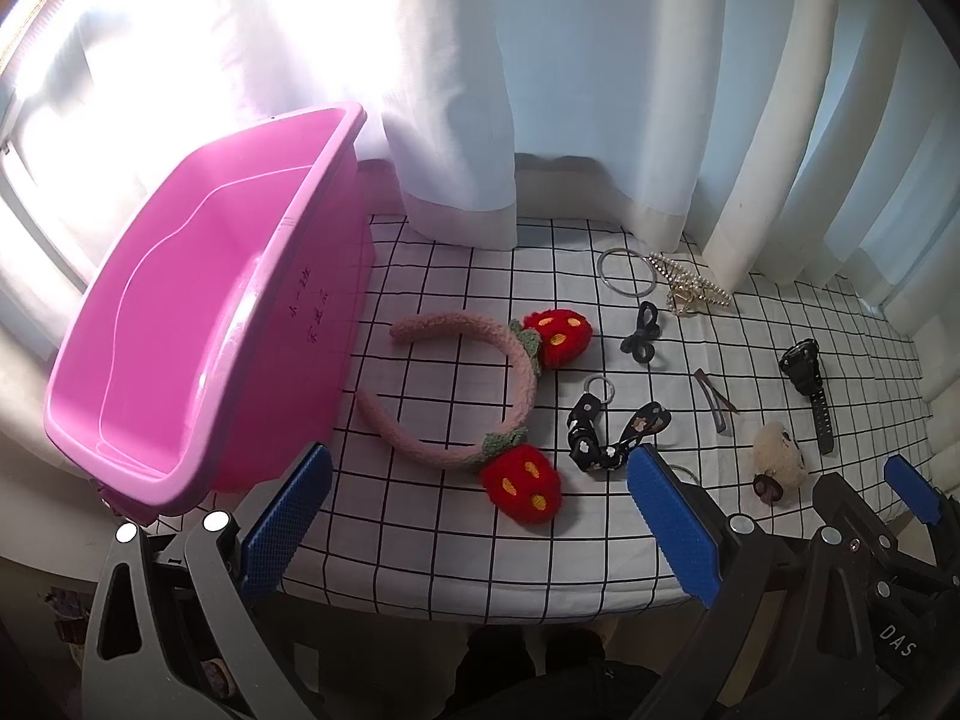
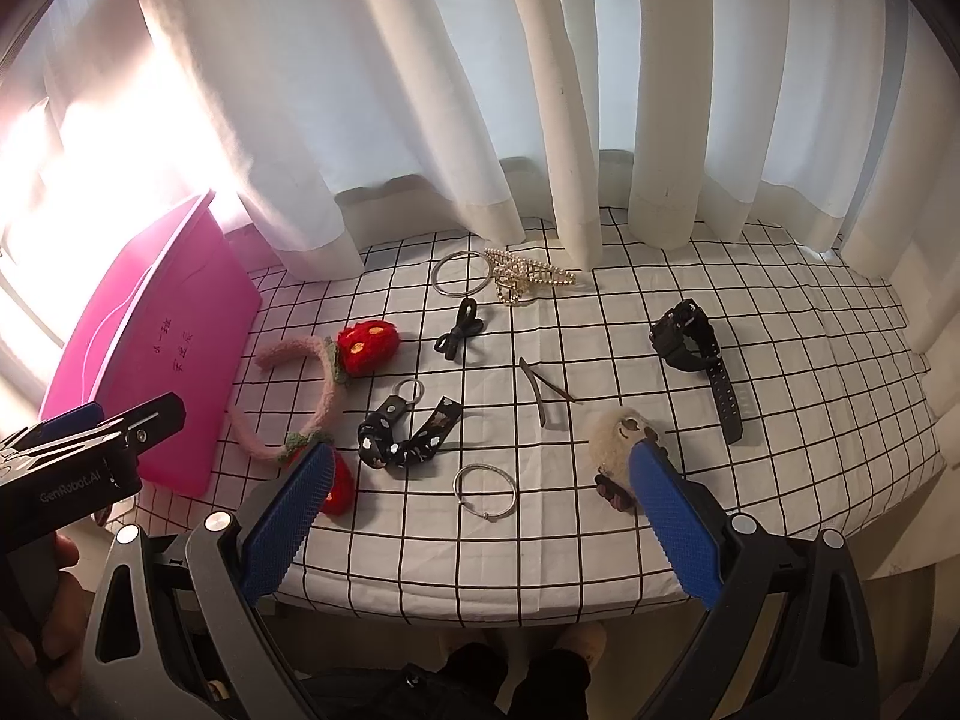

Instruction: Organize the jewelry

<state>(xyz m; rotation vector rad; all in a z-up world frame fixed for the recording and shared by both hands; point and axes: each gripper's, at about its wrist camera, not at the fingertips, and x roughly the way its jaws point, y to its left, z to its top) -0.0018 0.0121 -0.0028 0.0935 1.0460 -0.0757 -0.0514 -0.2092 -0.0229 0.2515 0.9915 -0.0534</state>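
The task looks not yet begun — the pink plastic tub at the far left stands with nothing visible inside. All the pieces lie on the white cloth with black grid lines: the fuzzy pink strawberry headband, the black rubber watch, the thin silver bangle and others. The left gripper and the right gripper both hang wide open above the near edge, holding nothing.

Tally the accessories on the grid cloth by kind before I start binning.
Headband: 1
Bangles: 2
Pearl hair claw: 1
Black bows: 2
Snap clip: 1
Watch: 1
Fluffy clip: 1
Total: 9
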